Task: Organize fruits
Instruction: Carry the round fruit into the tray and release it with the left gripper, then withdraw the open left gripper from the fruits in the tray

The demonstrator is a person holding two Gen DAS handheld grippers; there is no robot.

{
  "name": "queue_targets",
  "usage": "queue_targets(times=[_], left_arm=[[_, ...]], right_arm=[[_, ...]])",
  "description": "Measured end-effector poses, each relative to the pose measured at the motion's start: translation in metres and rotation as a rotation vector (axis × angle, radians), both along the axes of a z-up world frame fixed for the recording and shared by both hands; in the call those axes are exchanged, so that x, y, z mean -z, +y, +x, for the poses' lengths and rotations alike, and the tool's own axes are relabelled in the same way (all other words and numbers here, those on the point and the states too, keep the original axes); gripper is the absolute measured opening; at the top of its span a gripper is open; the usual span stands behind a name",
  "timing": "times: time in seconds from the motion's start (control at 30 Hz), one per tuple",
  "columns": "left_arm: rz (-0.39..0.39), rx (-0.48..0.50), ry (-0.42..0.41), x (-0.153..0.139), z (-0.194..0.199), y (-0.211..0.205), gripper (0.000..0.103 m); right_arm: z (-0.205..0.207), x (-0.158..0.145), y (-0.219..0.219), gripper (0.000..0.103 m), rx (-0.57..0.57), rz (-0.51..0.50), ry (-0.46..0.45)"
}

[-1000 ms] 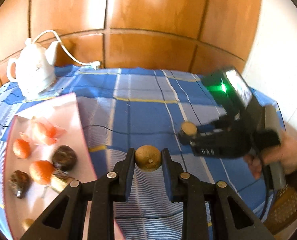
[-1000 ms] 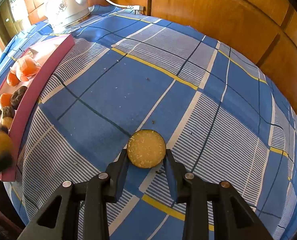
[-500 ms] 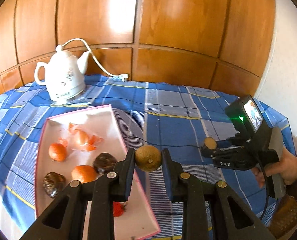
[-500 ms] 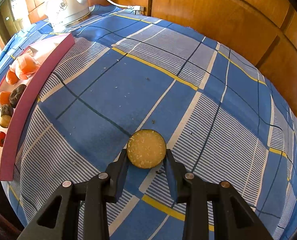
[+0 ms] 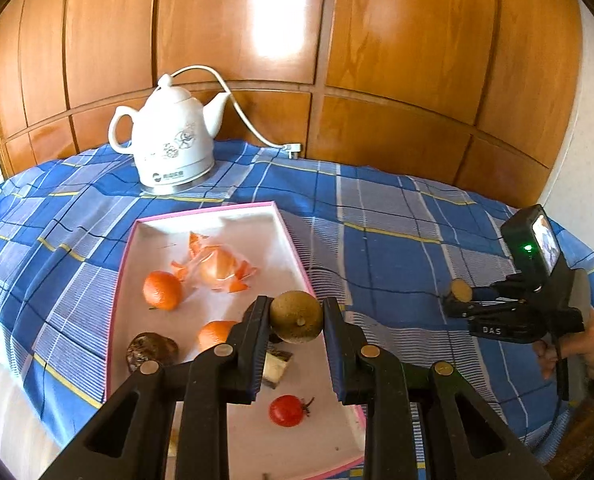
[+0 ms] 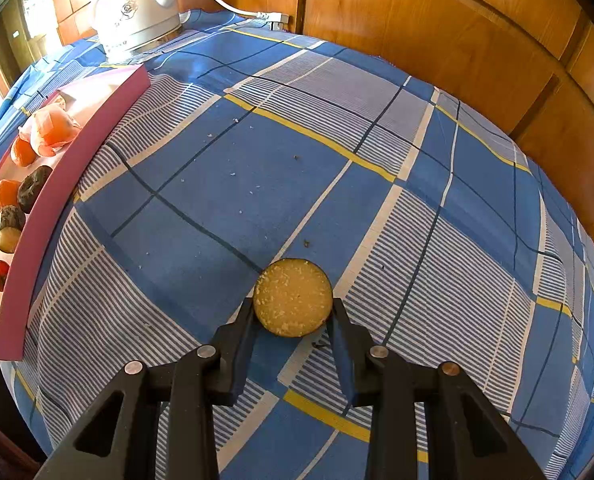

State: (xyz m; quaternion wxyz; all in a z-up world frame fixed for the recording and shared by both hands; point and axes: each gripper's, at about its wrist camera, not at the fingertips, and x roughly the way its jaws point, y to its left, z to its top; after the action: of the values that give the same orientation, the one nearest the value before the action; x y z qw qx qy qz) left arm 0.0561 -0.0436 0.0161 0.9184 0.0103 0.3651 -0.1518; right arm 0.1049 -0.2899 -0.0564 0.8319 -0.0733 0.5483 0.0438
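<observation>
My left gripper is shut on a brown kiwi and holds it above the right part of the pink-rimmed white tray. The tray holds two tangerines, a peeled tangerine in plastic, dark brown fruits and a cherry tomato. My right gripper is shut on a round yellow fruit slice with dark rind, just above the blue checked tablecloth. It also shows in the left wrist view, right of the tray.
A white electric kettle with its cord stands at the back of the table, behind the tray. Wooden wall panels close off the back. The tray also shows at the left in the right wrist view.
My left gripper has risen and swung left with the kiwi, from over the cloth to over the tray. The right gripper has stayed still with the slice.
</observation>
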Motion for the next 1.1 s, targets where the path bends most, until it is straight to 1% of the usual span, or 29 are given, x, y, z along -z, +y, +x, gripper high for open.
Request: queue_targets(times=[0.53,0.83,1.1], left_arm=[[0.013,-0.082,0.026,0.011,0.009,0.031,0.026],[0.021,-0.155,0.067,0.026,0.017,0.058,0.026],[0.010,-0.192,0.101,0.038,0.024,0.070,0.026]], right_arm=[[0.000,0.000,0.000,0.035,-0.001,-0.003,-0.002],[-0.001,0.000,0.001,0.035,-0.001,-0.004,-0.002],[0.000,-0.001,0.001,0.035,0.001,-0.008,-0.003]])
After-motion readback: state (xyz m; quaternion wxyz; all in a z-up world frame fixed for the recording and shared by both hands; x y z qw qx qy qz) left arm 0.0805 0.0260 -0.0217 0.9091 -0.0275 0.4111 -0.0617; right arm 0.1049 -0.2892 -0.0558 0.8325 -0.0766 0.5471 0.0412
